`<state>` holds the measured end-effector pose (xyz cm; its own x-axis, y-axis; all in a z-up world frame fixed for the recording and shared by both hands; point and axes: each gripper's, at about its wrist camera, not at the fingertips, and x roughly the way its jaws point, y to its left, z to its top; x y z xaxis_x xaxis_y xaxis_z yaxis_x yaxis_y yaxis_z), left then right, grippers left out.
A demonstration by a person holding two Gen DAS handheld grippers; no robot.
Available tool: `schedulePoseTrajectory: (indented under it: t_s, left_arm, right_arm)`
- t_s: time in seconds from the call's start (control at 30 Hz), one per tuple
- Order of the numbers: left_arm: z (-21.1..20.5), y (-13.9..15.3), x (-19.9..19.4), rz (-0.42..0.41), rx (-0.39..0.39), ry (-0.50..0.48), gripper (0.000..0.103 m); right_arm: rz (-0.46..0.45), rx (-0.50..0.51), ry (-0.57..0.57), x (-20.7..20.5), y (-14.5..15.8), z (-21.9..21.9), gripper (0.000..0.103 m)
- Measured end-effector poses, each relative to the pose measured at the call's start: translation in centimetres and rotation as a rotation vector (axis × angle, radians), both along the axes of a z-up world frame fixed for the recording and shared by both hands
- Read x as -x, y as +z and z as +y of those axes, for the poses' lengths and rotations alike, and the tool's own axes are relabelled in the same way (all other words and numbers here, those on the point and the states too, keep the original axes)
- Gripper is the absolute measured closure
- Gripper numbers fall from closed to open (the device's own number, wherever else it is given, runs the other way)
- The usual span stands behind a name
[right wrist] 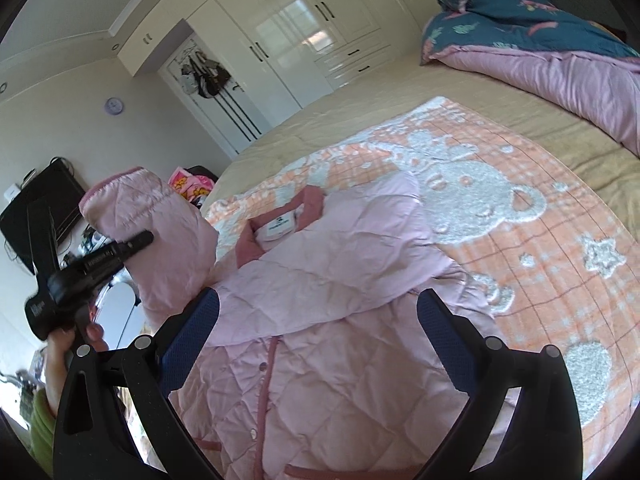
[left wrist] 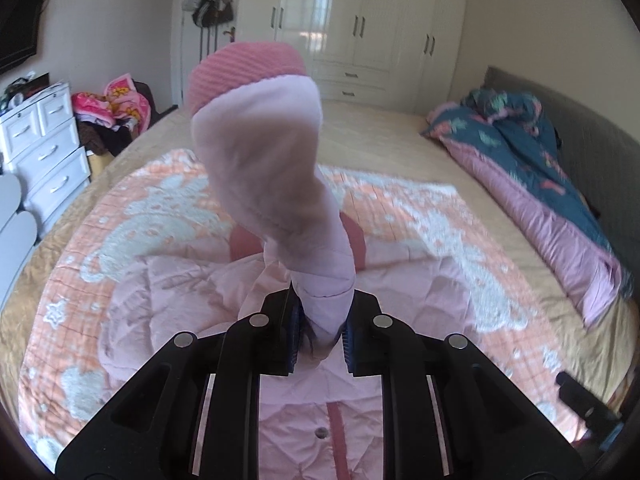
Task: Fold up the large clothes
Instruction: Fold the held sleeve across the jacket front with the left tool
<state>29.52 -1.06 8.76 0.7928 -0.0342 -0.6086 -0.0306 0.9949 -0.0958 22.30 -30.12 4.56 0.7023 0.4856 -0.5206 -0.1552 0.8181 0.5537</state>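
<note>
A pink quilted jacket [right wrist: 320, 320] lies front up on the peach bear-print blanket [right wrist: 520, 240] on the bed, collar and label away from me. My left gripper [left wrist: 320, 344] is shut on the jacket's left sleeve [left wrist: 272, 168], which stands lifted with its darker pink cuff pointing up. The same sleeve [right wrist: 160, 232] and the left gripper [right wrist: 96, 264] show at the left of the right wrist view. My right gripper [right wrist: 318, 332] is open and empty, hovering over the jacket's chest. The right sleeve lies folded across the chest.
A blue and pink duvet [left wrist: 540, 168] is bunched along the headboard side. A white drawer chest [left wrist: 44, 148] and a pile of clothes [left wrist: 116, 108] stand beside the bed on the left. White wardrobes [left wrist: 360, 28] line the far wall.
</note>
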Motion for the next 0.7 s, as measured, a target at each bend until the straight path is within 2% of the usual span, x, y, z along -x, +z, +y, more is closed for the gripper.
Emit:
schedulePoseTrajectory:
  t_s: [0.17, 0.53, 0.63, 0.7]
  left_arm:
    - [-3.0, -3.4, -0.4, 0.055, -0.083, -0.048, 0.093]
    - [-7.0, -10.6, -0.4, 0.190, -0.197, -0.156, 0.086]
    - [-7.5, -11.6, -0.2, 0.213, -0.221, -0.187, 0.076]
    - [-8.0, -12.2, 0.1, 0.249, -0.211, -0.223, 0.049]
  right_arm:
    - [0.027, -0.015, -0.032, -0.4, -1.0, -1.2, 0.004]
    - [0.098, -0.027, -0.094, -1.3, -3.1, -2.8, 0.004]
    - [0.105, -0.026, -0.095, -1.5, -3.4, -2.8, 0.004]
    - [0.109, -0.026, -0.092, -1.7, -3.5, -2.6, 0.004]
